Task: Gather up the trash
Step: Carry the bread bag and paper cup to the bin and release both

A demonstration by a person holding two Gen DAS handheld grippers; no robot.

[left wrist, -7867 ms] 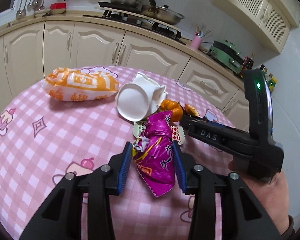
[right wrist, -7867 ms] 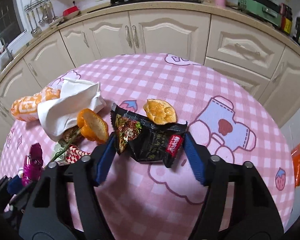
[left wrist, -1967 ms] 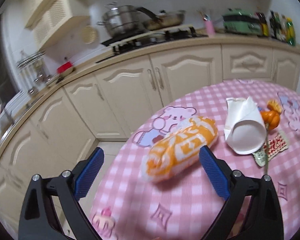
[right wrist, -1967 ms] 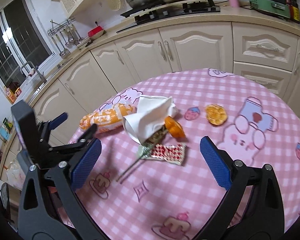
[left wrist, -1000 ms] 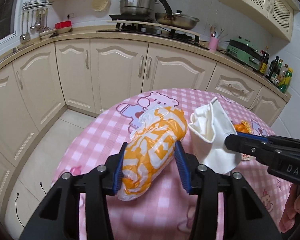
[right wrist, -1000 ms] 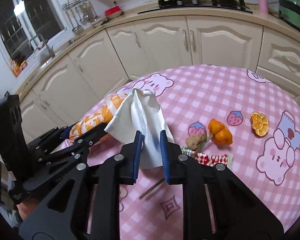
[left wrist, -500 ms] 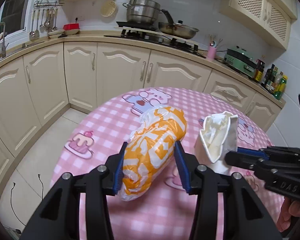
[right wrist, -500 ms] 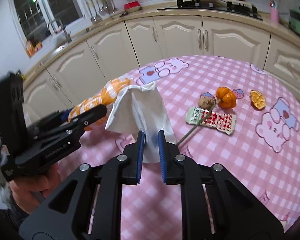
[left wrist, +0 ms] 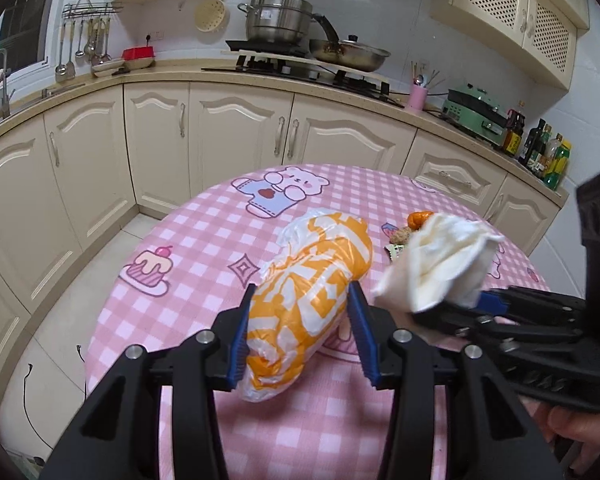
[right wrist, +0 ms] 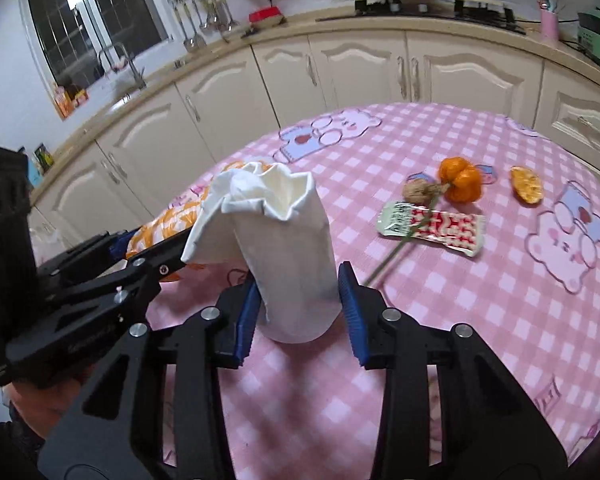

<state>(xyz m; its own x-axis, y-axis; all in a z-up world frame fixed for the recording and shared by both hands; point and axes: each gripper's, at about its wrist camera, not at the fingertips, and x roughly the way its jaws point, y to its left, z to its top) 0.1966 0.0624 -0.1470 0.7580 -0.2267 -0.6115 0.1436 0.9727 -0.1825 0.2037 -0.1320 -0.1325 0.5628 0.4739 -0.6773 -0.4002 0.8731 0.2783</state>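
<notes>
Trash is gripped on both sides above the round desk [left wrist: 188, 280] with its pink checked cloth. The left gripper [left wrist: 302, 334] has its blue-padded fingers [left wrist: 239, 340] clenched on an orange-and-white plastic bag [left wrist: 308, 308], which bulges between them and juts forward over the desk. Just to its right, the right gripper [right wrist: 298, 312] grasps a crumpled white paper cup [right wrist: 288, 256] at its lower end; the torn, open rim points up and away. In the right wrist view the pads seem to sit at the cup's sides with a sliver of gap on the right, so how firm that hold is I cannot tell.

Farther across the desk lie the leftovers: a red-and-white wrapper [right wrist: 432, 226] with a thin green stem [right wrist: 396, 250] lying across it, a brown lump [right wrist: 418, 190] touching an orange peel [right wrist: 460, 180], and a separate peel piece [right wrist: 526, 184] just beside it to the right. Cream cabinets [left wrist: 160, 136] curve behind, with a steel pot [left wrist: 280, 18] and a pan [left wrist: 350, 54] on the stove.
</notes>
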